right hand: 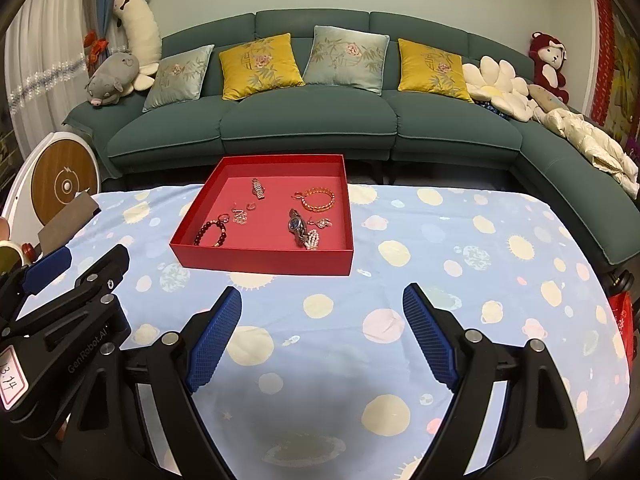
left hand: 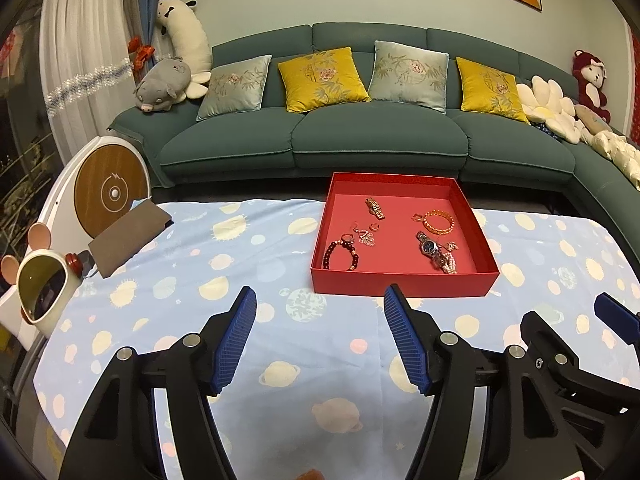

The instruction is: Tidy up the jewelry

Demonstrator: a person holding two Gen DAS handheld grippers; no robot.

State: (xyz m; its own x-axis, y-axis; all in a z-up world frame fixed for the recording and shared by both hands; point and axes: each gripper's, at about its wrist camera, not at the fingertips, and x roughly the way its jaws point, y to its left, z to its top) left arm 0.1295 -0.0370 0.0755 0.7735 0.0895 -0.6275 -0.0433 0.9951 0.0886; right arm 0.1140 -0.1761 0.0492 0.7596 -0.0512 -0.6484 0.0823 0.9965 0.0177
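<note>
A red tray [left hand: 400, 280] [right hand: 260, 258] sits on the table with jewelry inside. It holds a dark bead bracelet [left hand: 340, 254] [right hand: 212, 232], an orange bangle [left hand: 439, 222] [right hand: 319, 199], a blue-faced watch [left hand: 430, 249] [right hand: 297, 225], a pearl piece [left hand: 450, 265] [right hand: 312, 240], a gold watch band [left hand: 375, 208] [right hand: 258, 189] and small rings and chains [left hand: 366, 236] [right hand: 240, 216]. My left gripper [left hand: 320, 300] is open and empty, in front of the tray. My right gripper [right hand: 322, 300] is open and empty, in front of the tray's right side.
The table has a blue planet-print cloth [left hand: 240, 248] [right hand: 460, 260]. A brown pouch [left hand: 128, 236] and a cream mouse-eared mirror [left hand: 42, 288] lie at the left edge. A white and wood round device [left hand: 108, 192] stands beyond. A green sofa [left hand: 360, 136] runs behind.
</note>
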